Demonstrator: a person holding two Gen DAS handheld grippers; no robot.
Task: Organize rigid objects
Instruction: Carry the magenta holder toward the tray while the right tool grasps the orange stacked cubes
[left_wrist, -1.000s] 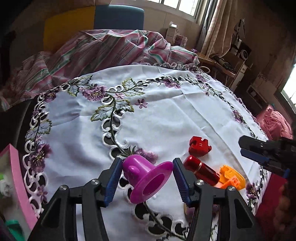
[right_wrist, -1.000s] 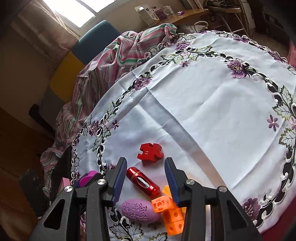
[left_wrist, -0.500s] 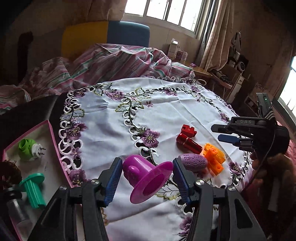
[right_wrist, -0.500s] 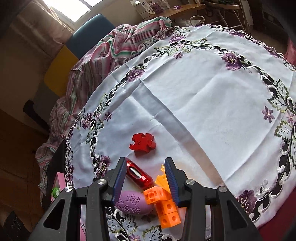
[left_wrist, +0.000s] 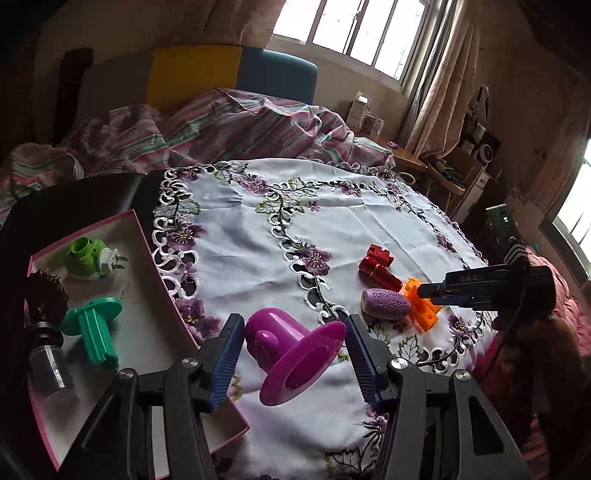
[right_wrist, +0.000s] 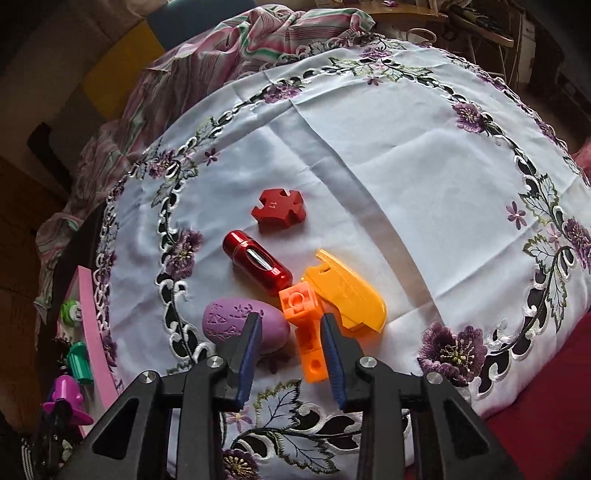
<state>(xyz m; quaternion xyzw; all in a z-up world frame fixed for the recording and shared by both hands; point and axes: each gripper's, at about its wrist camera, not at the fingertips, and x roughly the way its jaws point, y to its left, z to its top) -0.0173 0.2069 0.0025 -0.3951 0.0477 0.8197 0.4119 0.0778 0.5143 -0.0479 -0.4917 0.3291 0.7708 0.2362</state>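
My left gripper (left_wrist: 293, 343) is shut on a magenta flanged piece (left_wrist: 291, 350), held above the tablecloth's near edge beside the pink-rimmed box (left_wrist: 81, 229). My right gripper (right_wrist: 290, 325) points down over an orange cube block (right_wrist: 306, 332). Its jaws are closing around the block, and a gap still shows at the left pad. A purple patterned egg (right_wrist: 229, 321) lies against the left finger (right_wrist: 251, 336). A yellow-orange curved piece (right_wrist: 347, 291), a red cylinder (right_wrist: 256, 260) and a red puzzle piece (right_wrist: 279, 210) lie just beyond. In the left wrist view the right gripper (left_wrist: 432, 291) sits at the orange block (left_wrist: 421, 306).
The box holds a green plug-in piece (left_wrist: 86, 254), a teal flanged piece (left_wrist: 92, 321) and a clear vial with a dark cap (left_wrist: 48, 354). A striped blanket (left_wrist: 221, 125) is heaped behind the embroidered white tablecloth (left_wrist: 351, 221). A red cloth (right_wrist: 546, 387) lies at the near right.
My left gripper has carried the magenta piece leftward, and the box has come into its view. My right gripper has dropped onto the orange block and its jaws have narrowed.
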